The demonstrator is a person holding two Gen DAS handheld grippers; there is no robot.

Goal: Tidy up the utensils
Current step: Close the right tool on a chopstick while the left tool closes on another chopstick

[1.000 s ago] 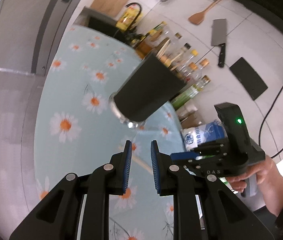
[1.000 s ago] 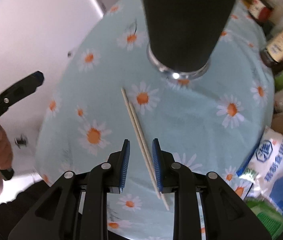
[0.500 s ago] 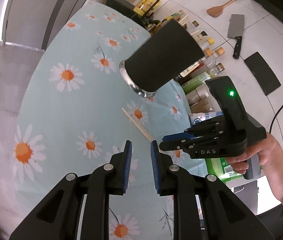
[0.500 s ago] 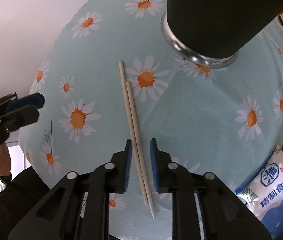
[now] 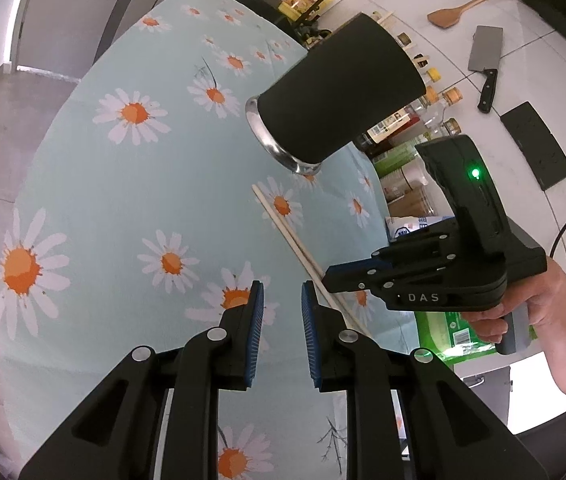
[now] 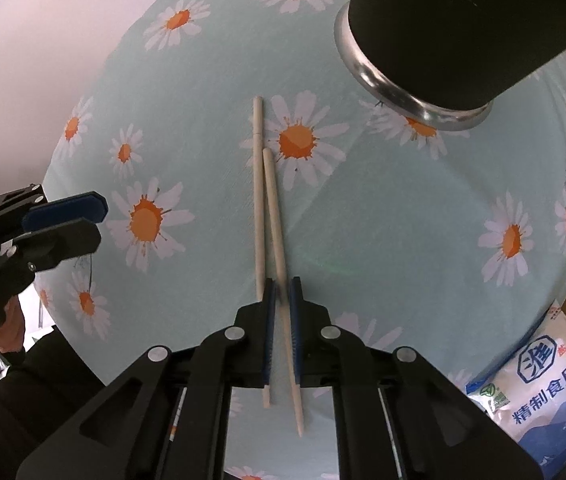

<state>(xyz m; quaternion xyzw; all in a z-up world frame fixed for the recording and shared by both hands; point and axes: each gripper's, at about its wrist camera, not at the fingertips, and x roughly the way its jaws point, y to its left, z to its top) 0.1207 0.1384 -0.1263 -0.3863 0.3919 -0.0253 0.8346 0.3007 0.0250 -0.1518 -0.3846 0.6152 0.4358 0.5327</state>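
Seen from the left wrist, the left gripper (image 5: 279,304) hangs over a round table (image 5: 95,184) draped in a pale blue daisy-print cloth, its blue-padded jaws a narrow gap apart with nothing between them. Ahead stands a black utensil holder (image 5: 343,92) with a shiny metal base, and a pair of wooden chopsticks (image 5: 303,256) lies on the cloth between the holder and the table's near edge. This view alone takes in the right gripper (image 5: 333,280) from the side, gripped by a hand (image 5: 523,312) and tipped down over the near end of the chopsticks, a green light glowing on its body — plus a row of bottles (image 5: 423,96) behind the holder, and a cleaver (image 5: 485,64) and wooden spatula (image 5: 459,10) on the white tiles beyond. The right wrist view looks almost straight down and shows what the other cannot: the right gripper (image 6: 279,300) drawn in tight on the right-hand chopstick (image 6: 277,224), while the left-hand chopstick (image 6: 258,200) runs outside the left jaw, just beside it. The utensil holder (image 6: 455,28) looms at upper right, a blue-and-white bag (image 6: 547,392) sits at lower right, and the left gripper (image 6: 83,224) — its two fingers only slightly apart — enters from the left edge.
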